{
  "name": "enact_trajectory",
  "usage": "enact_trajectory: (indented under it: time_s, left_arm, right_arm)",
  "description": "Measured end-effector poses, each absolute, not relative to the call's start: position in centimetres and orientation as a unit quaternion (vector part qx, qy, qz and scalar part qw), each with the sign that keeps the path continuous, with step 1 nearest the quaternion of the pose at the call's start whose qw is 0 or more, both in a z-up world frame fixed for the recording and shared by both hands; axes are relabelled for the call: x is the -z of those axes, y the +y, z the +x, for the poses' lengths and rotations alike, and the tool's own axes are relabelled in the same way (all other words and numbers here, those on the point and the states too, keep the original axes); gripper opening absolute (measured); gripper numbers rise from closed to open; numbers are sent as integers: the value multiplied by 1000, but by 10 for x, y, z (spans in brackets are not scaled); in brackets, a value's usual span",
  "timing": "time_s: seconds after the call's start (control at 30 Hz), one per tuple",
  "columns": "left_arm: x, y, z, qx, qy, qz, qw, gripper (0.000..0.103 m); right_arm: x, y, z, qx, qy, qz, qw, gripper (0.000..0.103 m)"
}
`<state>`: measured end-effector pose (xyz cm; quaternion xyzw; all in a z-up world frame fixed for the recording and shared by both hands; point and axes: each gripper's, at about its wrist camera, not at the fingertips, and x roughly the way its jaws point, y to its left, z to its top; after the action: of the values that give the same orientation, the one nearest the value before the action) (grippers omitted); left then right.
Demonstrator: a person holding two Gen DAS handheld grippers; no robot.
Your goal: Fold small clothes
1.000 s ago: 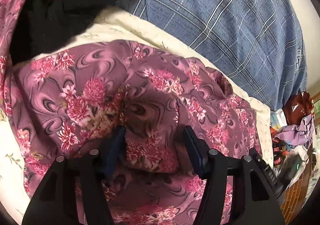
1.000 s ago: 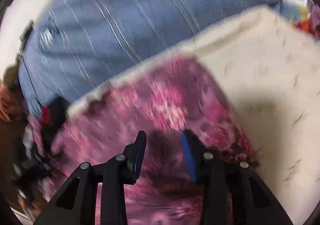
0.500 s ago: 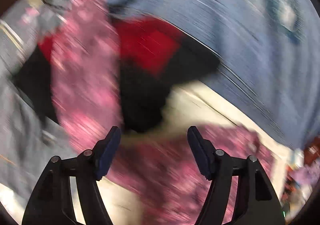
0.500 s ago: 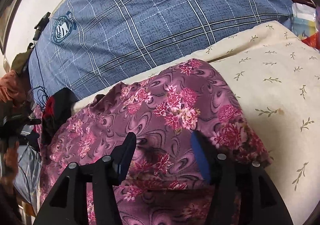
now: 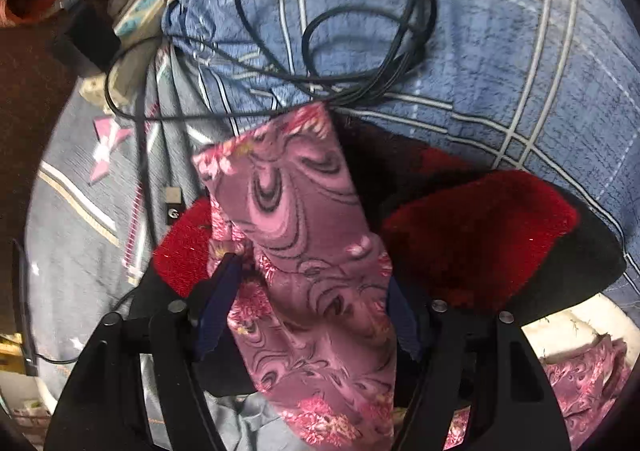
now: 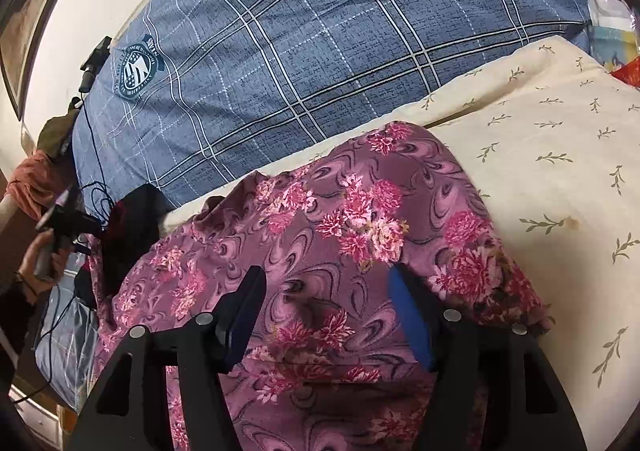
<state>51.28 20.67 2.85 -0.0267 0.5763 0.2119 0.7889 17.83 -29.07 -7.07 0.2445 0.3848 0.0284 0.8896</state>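
Note:
A purple garment with pink flowers [image 6: 360, 235] lies crumpled on a cream sheet with a leaf print [image 6: 560, 171]. One long narrow part of the garment [image 5: 296, 231] stretches away over a red and black cloth [image 5: 480, 235]. My left gripper [image 5: 310, 283] is open, its blue pads either side of that narrow part. My right gripper [image 6: 328, 291] is open over the garment's middle, its jaws apart and holding nothing. The left gripper also shows far left in the right wrist view [image 6: 60, 223], held in a hand.
A blue plaid quilt [image 6: 320, 31] lies behind the garment. Black cables [image 5: 340, 31] coil on the quilt beyond the narrow part's end. A grey blanket with pink stars [image 5: 100, 179] lies to the left. Clutter sits at the right edge [image 6: 612, 31].
My left gripper has swung left from the garment's middle to its narrow end over the red and black cloth. My right gripper has opened wider and stays over the garment.

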Motion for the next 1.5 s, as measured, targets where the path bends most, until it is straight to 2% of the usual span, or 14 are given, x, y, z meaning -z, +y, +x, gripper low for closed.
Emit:
enact_trajectory:
  time_s: [0.03,0.07,0.1,0.3,0.47,0.73,1.1,1.3,1.5]
  left_arm:
    - [-28,210,509,-201,572,-47,794,33]
    - [-29,215,502,-179,568,-83,799,14]
    - [-29,220,495,-170,565,-102,801,12]
    - [-65,235,431,-145,501,-136,842,9]
    - [-103,221,368,-125,457,-113,873,6]
    - [-144,194,345,-114,428,-116,889,6]
    - [-179,75,305,15,381,-64,922,6]
    - [-168,-12,288,110,374,-27,921,6]
    - [-113,-78,253,188,415,49,889,6]
  right_arm:
    - [71,-291,179,-30,384,245,890,68]
    - [71,-290,179,-32,384,244,890,69]
    - [71,-290,179,-33,383,244,890,69]
    - [71,-290,179,-34,380,246,891,70]
    - [71,-290,178,-34,380,246,891,70]
    - [71,-290,179,-34,377,247,892,70]
    - [70,-290,178,-36,374,249,892,70]
    - [71,-291,178,-38,371,253,893,70]
    - [72,-292,176,-39,368,255,893,70]
